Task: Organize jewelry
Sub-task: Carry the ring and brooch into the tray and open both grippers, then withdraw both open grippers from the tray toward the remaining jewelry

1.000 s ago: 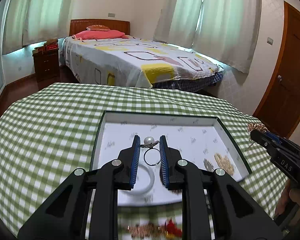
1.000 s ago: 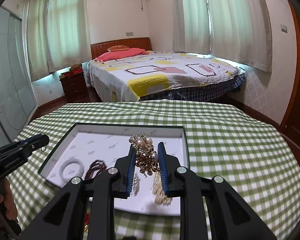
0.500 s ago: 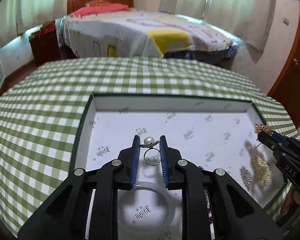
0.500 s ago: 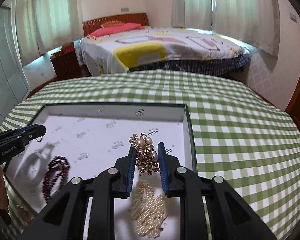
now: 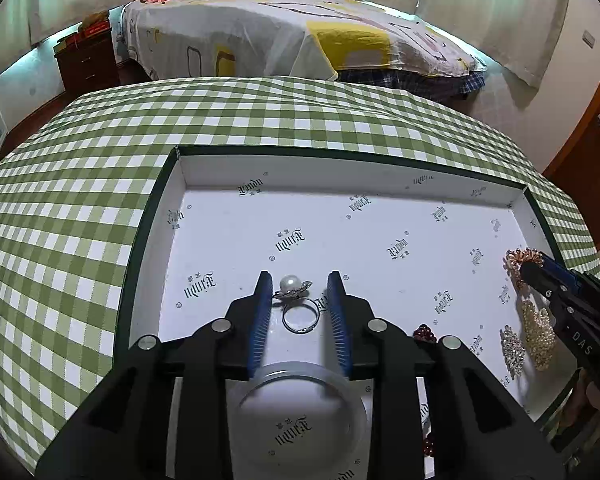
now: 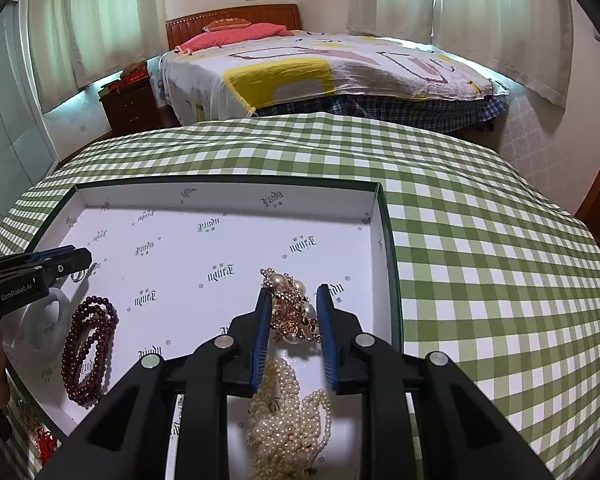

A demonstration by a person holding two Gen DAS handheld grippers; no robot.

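A shallow white-lined box (image 5: 220, 184) with a dark green rim (image 6: 388, 216) lies on the checked table. My left gripper (image 5: 299, 280) is low over the box floor, jaws a little apart, with a silver pearl ring (image 5: 296, 300) between them touching the left pad. My right gripper (image 6: 292, 292) is shut on a gold and pearl brooch (image 6: 292, 312) just above the box floor near its right wall. A pearl necklace (image 6: 288, 408), a dark red bead bracelet (image 6: 88, 348) and a white bangle (image 5: 300, 416) lie in the box.
A rhinestone piece (image 5: 512, 348) and a gold bead piece (image 5: 538, 332) lie at the box's right side. Red and gold jewelry (image 6: 40, 436) lies on the green checked tablecloth (image 6: 480, 260) outside the box's near left corner. A bed (image 6: 320, 68) stands beyond the table.
Both grippers have come down and forward into the box. The left jaws have widened around the ring; the right jaws look slightly wider but still hold the brooch.
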